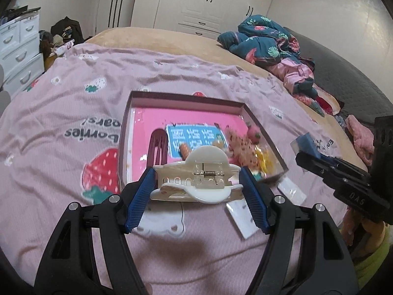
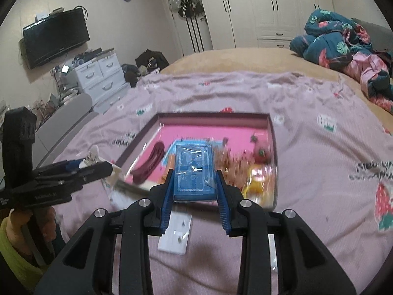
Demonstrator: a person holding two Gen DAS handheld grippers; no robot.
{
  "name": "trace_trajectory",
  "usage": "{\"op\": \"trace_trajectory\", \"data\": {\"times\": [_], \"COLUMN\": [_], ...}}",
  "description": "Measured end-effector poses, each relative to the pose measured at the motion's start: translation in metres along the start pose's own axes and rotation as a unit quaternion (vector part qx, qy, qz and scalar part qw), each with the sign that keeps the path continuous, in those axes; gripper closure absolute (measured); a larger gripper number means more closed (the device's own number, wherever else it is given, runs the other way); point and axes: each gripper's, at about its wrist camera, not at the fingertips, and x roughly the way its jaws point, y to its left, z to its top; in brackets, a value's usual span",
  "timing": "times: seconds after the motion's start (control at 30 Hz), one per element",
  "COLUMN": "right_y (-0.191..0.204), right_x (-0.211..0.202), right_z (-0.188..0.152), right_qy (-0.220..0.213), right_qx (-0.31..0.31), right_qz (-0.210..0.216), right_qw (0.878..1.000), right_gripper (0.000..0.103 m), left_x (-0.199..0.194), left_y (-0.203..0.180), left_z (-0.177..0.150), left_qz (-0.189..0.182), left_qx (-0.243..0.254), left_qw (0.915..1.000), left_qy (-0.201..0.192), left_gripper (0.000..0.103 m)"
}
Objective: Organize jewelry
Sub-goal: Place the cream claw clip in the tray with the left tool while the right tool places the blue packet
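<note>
Up close in the left wrist view, the left gripper [image 1: 197, 179] pinches a cream-white hair claw clip [image 1: 196, 174] between its blue pads, above a pink strawberry-print bedspread [image 1: 61, 103]. Behind the clip lies a shallow open box [image 1: 186, 97] with a bright pink floor; the clip hides part of its contents. Visible inside are a dark red hair clip [image 1: 157, 147], a blue label with blurred print, and a jumble of small pink, orange and yellow pieces [image 1: 248, 147] too smeared to identify. In the right wrist view, the right gripper [image 2: 194, 184] clamps a small blue rectangular case [image 2: 194, 172] in clear wrapping, held over the near edge of the same box. A white card [image 2: 175, 236] lies on the bedspread below, partly hidden by the fingers. At each picture's edge the other gripper shows, cut off, with a hand and a yellow-green sleeve [image 2: 14, 258] beneath. Rumpled bedding [image 1: 267, 41] is heaped at the far right.
</note>
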Motion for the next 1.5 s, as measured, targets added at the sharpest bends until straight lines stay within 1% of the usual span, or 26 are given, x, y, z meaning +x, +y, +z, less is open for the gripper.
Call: {"op": "trace_trajectory", "data": {"times": [0.2, 0.4, 0.5, 0.6, 0.83, 0.97, 1.17, 1.3, 1.5], "right_y": [-0.015, -0.033, -0.043, -0.051, -0.063, -0.062, -0.054, -0.055, -0.055], "right_x": [0.006, 0.015, 0.023, 0.033, 0.063, 0.075, 0.084, 0.089, 0.095], "right_z": [0.026, 0.052, 0.057, 0.05, 0.027, 0.016, -0.001, -0.008, -0.013], "right_qy": [-0.016, -0.028, -0.028, -0.019, 0.023, 0.043, 0.067, 0.079, 0.089], "right_qx": [0.024, 0.036, 0.045, 0.046, 0.039, 0.028, 0.002, -0.006, -0.006], "right_qz": [0.003, -0.001, -0.003, -0.011, -0.03, -0.041, -0.044, -0.054, -0.053], "right_qw": [1.0, 0.999, 0.999, 0.999, 0.998, 0.998, 0.997, 0.995, 0.995], "right_gripper": [0.072, 0.072, 0.072, 0.072, 0.072, 0.072, 0.072, 0.072, 0.071], "left_x": [0.011, 0.025, 0.038, 0.052, 0.082, 0.095, 0.104, 0.109, 0.112], "left_y": [-0.002, -0.012, -0.019, -0.022, -0.017, -0.016, -0.013, -0.008, -0.005], "left_z": [0.021, 0.04, 0.044, 0.044, 0.039, 0.036, 0.033, 0.029, 0.024], "left_qz": [0.004, 0.01, 0.012, 0.016, 0.021, 0.024, 0.028, 0.029, 0.03], "left_qx": [0.0, 0.014, 0.025, 0.031, 0.018, 0.014, 0.01, 0.004, -0.002], "left_qw": [1.0, 0.9998, 0.9996, 0.9993, 0.9988, 0.9983, 0.9979, 0.9974, 0.997], "left_qy": [-0.005, -0.006, 0.001, 0.011, 0.039, 0.051, 0.058, 0.065, 0.072], "left_gripper": [0.041, 0.041, 0.041, 0.041, 0.041, 0.041, 0.041, 0.041, 0.041]}}
